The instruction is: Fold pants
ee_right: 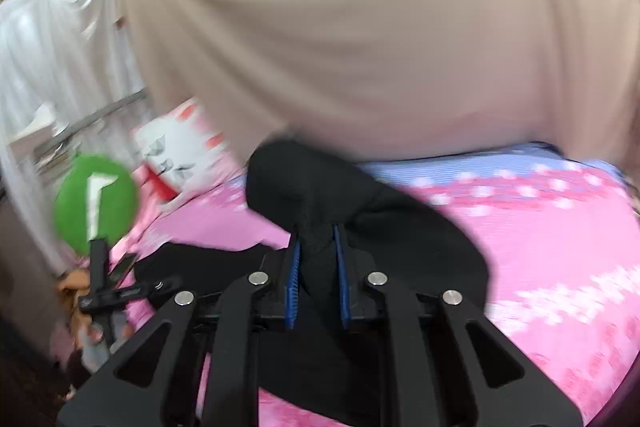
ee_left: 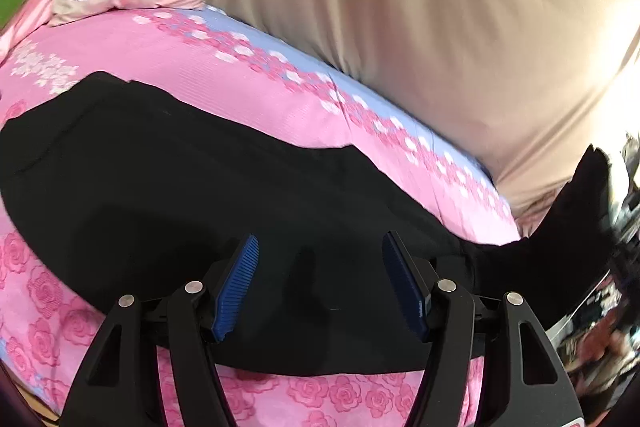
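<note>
Inspection of the fold, judged from both wrist views.

The pants [ee_left: 192, 195] lie along a pink floral bedsheet [ee_left: 248, 75], a black garment stretched lengthwise ahead of the left gripper [ee_left: 320, 283]. That claw stands with its blue pads [ee_left: 236, 291] well apart and nothing between them; the cloth lies beneath and beyond the fingertips, and I cannot tell whether they touch it. The broad part of the garment, with a seam showing, runs away to the claw's left; a narrower stretch trails off to its right and lifts off the bed at the far edge of that view.

The right gripper [ee_right: 316, 267] accounts for that lifted end. Its pads [ee_right: 293, 287] are clamped on a bunched fold of the black fabric, which rises in a hump just ahead of the fingertips and drapes down on both sides of the claw — the end is raised clear of the sheet. A tan drape [ee_right: 360, 47] hangs behind the bed, a patterned pillow [ee_right: 180, 151] lies left of this claw, and the other handset's green disc [ee_right: 96, 203] shows farther left.

Progress, as a judgement: the garment appears already laid out narrow, perhaps leg upon leg, though the dark cloth hides the layers. The crosswise fold is only begun — the gripped end has yet to be carried over and laid on the broad part, then smoothed.
</note>
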`<state>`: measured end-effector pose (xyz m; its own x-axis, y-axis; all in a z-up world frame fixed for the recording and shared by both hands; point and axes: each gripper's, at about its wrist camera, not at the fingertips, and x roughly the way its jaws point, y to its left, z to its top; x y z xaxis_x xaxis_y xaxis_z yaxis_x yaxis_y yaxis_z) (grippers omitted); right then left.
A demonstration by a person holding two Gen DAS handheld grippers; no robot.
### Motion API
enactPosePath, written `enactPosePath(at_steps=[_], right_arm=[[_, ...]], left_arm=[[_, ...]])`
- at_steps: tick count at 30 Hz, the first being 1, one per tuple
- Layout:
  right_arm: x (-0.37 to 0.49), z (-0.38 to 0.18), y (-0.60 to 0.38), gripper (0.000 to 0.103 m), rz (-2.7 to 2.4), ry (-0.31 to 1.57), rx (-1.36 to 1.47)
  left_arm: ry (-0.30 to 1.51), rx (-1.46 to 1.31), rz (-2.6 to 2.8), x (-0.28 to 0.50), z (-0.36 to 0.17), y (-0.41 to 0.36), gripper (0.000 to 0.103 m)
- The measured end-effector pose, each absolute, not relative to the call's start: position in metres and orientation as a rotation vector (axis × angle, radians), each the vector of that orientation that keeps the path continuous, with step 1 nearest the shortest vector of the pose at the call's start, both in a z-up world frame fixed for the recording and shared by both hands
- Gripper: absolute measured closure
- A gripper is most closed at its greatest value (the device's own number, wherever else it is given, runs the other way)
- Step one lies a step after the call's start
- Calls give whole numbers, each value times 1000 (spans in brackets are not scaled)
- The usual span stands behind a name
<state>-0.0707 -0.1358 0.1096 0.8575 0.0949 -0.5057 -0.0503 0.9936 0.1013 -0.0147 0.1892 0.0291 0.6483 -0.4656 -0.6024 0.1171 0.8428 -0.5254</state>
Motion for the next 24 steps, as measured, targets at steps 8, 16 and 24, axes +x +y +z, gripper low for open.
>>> enactPosePath(at_steps=[8, 16, 24], right_arm=[[-76, -2, -156, 56, -77, 813, 96], [-163, 37, -242, 38, -267, 635, 281], [-153, -16, -277, 27, -172, 683, 570]], left_arm=[[836, -448, -380, -21, 22, 181, 41], [986, -473, -635, 2, 10, 67, 36], [1114, -420, -625, 16, -21, -18, 43]])
